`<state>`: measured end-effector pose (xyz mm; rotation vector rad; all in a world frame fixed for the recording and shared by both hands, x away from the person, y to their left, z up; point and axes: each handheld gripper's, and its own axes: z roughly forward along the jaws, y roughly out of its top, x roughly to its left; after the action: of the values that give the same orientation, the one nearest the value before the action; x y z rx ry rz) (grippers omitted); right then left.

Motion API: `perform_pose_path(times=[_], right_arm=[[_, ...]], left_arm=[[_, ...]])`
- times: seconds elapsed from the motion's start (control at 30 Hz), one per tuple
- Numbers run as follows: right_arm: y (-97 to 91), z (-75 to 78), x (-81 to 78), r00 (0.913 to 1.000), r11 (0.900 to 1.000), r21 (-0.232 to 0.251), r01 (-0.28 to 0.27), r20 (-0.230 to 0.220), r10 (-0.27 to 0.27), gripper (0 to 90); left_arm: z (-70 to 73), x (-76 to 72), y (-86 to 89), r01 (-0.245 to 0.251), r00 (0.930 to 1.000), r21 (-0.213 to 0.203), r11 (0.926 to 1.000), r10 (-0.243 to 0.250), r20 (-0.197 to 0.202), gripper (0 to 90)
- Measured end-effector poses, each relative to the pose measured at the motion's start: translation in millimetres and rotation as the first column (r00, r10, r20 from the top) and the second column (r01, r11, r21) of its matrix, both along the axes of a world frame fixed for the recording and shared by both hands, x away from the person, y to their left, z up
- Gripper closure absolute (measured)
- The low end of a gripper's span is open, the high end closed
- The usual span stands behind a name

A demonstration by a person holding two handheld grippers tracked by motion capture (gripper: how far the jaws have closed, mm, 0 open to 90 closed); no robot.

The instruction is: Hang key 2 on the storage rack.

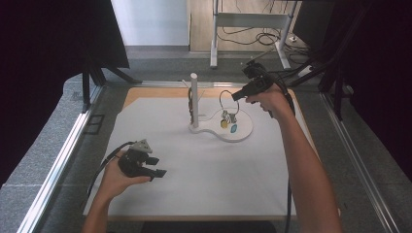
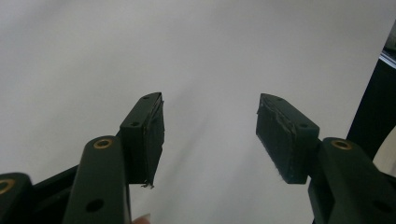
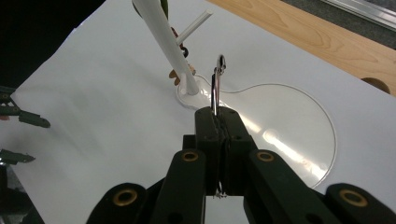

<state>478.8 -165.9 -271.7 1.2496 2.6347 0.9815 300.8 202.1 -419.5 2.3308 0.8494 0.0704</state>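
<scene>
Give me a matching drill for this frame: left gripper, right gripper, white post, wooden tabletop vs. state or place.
Column 1:
1. left gripper
2. right gripper
3. white post
4. wooden tabletop

Column 2:
A. stands upright on the white stand base
B. shows as a bare strip beyond the white sheet
C. fingers apart over the sheet, holding nothing
D. fingers closed on a metal ring

Pairs: 1-C, 2-D, 3-A, 4-B

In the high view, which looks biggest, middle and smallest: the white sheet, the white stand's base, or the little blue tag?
1. White sheet, by far the biggest.
2. White stand's base.
3. Little blue tag, lying on that base.
</scene>
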Motion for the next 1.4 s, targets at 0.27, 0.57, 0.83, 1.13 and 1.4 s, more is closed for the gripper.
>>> perform_pose_path(times=[0.27,0.57,0.83,1.13,1.4], right_arm=[[6.8,-0.5,10.0,1.0,1.0,0.009,0.003,0.0,-0.003,88.0],[15.1,0.4,22.6,0.9999,0.9998,0.013,0.014,0.003,-0.014,88.0],[21.9,-0.5,33.4,0.9997,0.9995,0.023,0.022,0.006,-0.022,88.0],[26.3,-4.7,41.2,0.9994,0.999,0.03,0.033,0.004,-0.033,88.0],[31.0,-9.9,48.5,0.9992,0.9986,0.038,0.038,0.01,-0.038,88.0]], left_arm=[[0.1,-0.4,0.0,-0.002,1.0,-0.007,1.0,0.002,0.002,42.5],[1.2,-0.6,1.4,0.005,1.0,-0.006,1.0,-0.005,0.005,42.5],[2.0,-0.9,2.5,0.003,1.0,-0.014,0.9999,-0.003,0.007,42.5],[1.8,-1.0,1.8,0.007,1.0,-0.013,0.9999,-0.007,0.004,42.4],[1.7,-1.0,1.3,0.01,0.9999,-0.012,0.9999,-0.01,0.003,42.5]])
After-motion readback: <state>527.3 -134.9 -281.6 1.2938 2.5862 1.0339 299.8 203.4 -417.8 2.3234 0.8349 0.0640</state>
